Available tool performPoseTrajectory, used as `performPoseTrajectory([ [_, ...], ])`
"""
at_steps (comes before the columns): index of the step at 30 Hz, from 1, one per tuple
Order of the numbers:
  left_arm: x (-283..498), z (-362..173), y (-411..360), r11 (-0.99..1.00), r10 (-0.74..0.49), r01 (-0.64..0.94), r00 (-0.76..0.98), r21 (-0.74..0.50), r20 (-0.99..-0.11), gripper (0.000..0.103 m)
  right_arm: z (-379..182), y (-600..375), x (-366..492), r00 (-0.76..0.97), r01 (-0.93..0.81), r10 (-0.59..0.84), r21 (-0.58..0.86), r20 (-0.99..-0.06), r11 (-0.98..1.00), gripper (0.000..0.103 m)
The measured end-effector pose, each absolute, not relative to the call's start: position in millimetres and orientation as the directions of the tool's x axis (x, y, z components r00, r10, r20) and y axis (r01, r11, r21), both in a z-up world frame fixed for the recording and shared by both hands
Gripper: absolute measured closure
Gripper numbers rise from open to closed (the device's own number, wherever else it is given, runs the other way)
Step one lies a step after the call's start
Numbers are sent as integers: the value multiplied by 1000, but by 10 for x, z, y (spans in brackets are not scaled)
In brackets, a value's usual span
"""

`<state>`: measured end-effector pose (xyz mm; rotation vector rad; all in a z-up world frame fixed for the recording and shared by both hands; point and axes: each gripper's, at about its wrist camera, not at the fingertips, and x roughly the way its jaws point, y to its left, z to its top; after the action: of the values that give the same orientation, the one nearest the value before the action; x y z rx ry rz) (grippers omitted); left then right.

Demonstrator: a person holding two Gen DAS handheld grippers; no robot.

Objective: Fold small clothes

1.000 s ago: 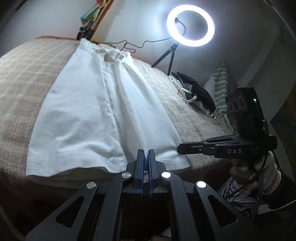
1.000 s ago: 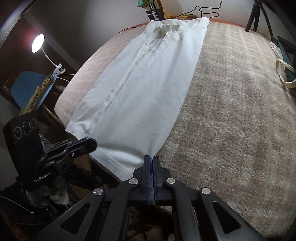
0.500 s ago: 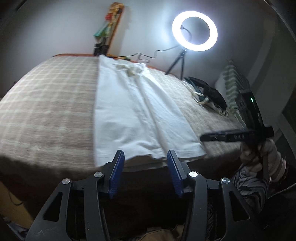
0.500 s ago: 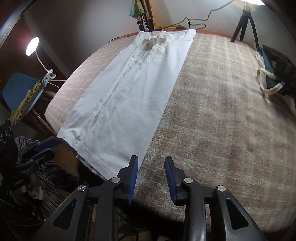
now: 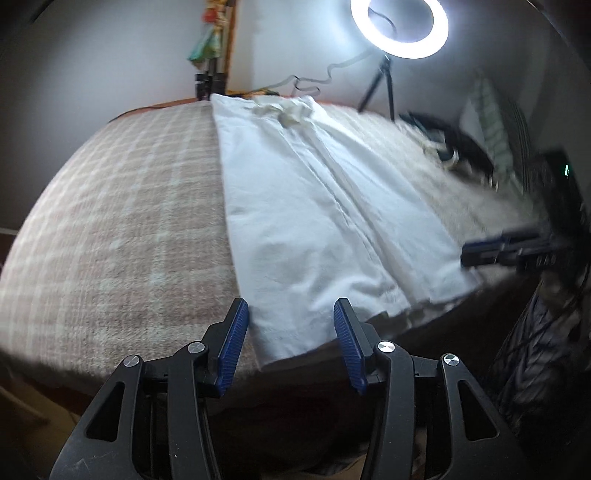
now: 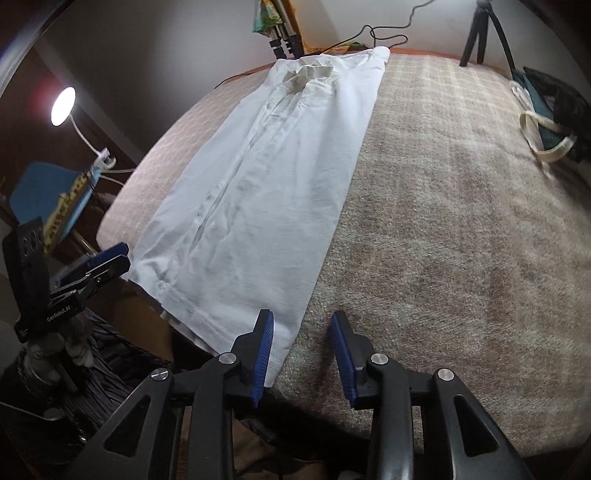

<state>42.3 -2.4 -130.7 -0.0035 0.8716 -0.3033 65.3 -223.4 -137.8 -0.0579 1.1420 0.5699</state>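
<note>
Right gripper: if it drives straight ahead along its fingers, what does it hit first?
Probably the plaid blanket: the open right gripper frames the shirt's near right corner by its left finger, blanket across the rest of the gap. Depth unclear.

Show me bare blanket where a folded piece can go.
Free: the wide blanket between the white garment and the bag; also the strip past the garment's other edge. Crowded: the bag corner.

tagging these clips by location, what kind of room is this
Probably a bedroom set up for recording: a bed with a plaid blanket, a white garment laid on it, and a ring light on a tripod.
</note>
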Motion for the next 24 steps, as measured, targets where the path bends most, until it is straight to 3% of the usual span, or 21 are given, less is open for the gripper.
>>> performPoseTrajectory([
  [7, 394, -1368, 19, 953, -280, 259, 566, -155, -775, 56, -1374, -2159, 611, 299, -494, 349, 169, -888, 853, 67],
  [13, 432, -1289, 291, 888, -449, 177, 529, -424, -720, 56, -1402, -2275, 689, 217, -439, 477, 351, -852, 827, 67],
  [17, 445, -1234, 308, 891, -446, 181, 519, -416, -729, 56, -1474, -2429, 750, 172, -367, 573, 488, -801, 792, 67],
  [24, 609, -1378, 351, 869, -476, 119, 472, -481, -742, 59, -1471, -2404, 700, 163, -377, 579, 491, -799, 785, 67],
])
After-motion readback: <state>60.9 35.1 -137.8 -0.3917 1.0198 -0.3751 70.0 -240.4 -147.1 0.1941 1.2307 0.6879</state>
